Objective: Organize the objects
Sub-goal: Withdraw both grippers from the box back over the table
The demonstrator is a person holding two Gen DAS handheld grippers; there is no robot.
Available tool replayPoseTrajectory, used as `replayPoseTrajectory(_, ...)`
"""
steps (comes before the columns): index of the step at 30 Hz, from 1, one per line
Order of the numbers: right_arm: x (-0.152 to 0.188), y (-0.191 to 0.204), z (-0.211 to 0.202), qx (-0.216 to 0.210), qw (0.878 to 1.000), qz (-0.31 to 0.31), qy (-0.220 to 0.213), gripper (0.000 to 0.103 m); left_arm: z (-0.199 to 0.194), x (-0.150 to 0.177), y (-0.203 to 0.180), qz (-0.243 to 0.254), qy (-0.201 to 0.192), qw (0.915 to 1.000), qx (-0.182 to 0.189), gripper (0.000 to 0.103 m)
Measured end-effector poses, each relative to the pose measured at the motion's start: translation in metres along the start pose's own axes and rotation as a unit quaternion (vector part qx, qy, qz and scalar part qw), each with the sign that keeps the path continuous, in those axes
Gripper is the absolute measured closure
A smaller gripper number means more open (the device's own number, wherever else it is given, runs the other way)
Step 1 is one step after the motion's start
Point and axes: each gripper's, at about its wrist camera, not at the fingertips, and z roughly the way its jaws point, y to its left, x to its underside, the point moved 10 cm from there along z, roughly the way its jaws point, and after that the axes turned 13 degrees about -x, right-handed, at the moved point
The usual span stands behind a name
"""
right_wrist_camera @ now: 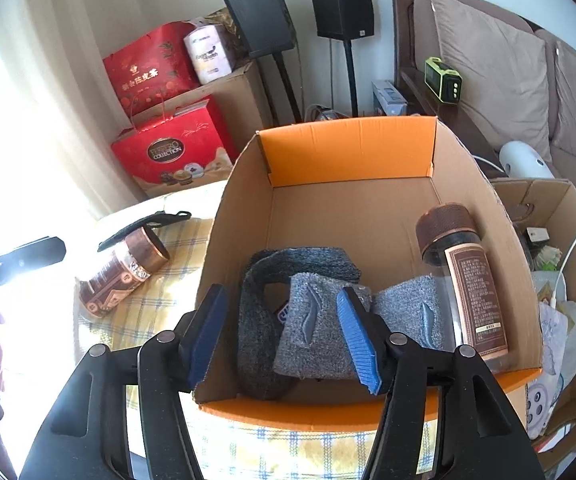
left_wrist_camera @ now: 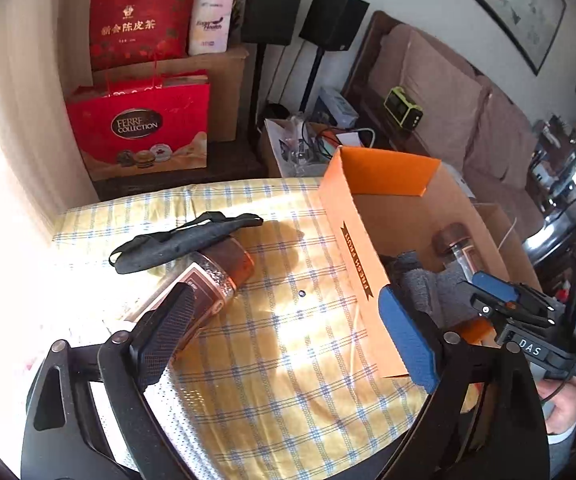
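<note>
An open cardboard box (right_wrist_camera: 243,208) with orange flaps stands on a yellow checked tablecloth (left_wrist_camera: 288,360). Inside lie a brown-capped bottle (right_wrist_camera: 464,280), grey wrist bands (right_wrist_camera: 316,332) and a dark knit band (right_wrist_camera: 259,320). My right gripper (right_wrist_camera: 283,336) is open and empty over the box's near edge. On the cloth left of the box (left_wrist_camera: 352,264) lie a brown jar (left_wrist_camera: 207,284) on its side and a dark grey strap (left_wrist_camera: 179,240). My left gripper (left_wrist_camera: 283,332) is open and empty, its left finger by the jar.
Red gift bags (left_wrist_camera: 139,128) and a brown carton (left_wrist_camera: 227,92) stand behind the table. Two black speakers on stands (left_wrist_camera: 308,20) are beyond. A sofa (left_wrist_camera: 448,92) runs along the right. Another open carton with clutter (right_wrist_camera: 556,264) sits right of the box.
</note>
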Motion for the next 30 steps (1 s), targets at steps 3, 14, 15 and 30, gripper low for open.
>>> replayPoseTrajectory(3, -0.002, 0.012, 0.003, -0.004, 1.000, -0.012, 0.001, 0.035, -0.002, 0.002, 0.018, -0.003, 0.004, 1.0000, -0.007, 0.007)
replayPoseTrajectory(14, -0.017, 0.061, 0.019, -0.028, 0.998, -0.049, 0.004, 0.019, 0.001, 0.018, 0.091, -0.045, 0.011, 0.9982, -0.038, 0.006)
replayPoseTrajectory(15, -0.017, 0.065, 0.021, -0.032, 0.998, -0.051, 0.004, 0.019, 0.001, 0.022, 0.098, -0.049, 0.012, 0.9979, -0.041, 0.006)
replayPoseTrajectory(30, 0.013, 0.132, 0.068, -0.078, 0.992, -0.084, 0.046, 0.019, 0.027, 0.099, 0.163, -0.099, 0.048, 0.9924, -0.054, 0.006)
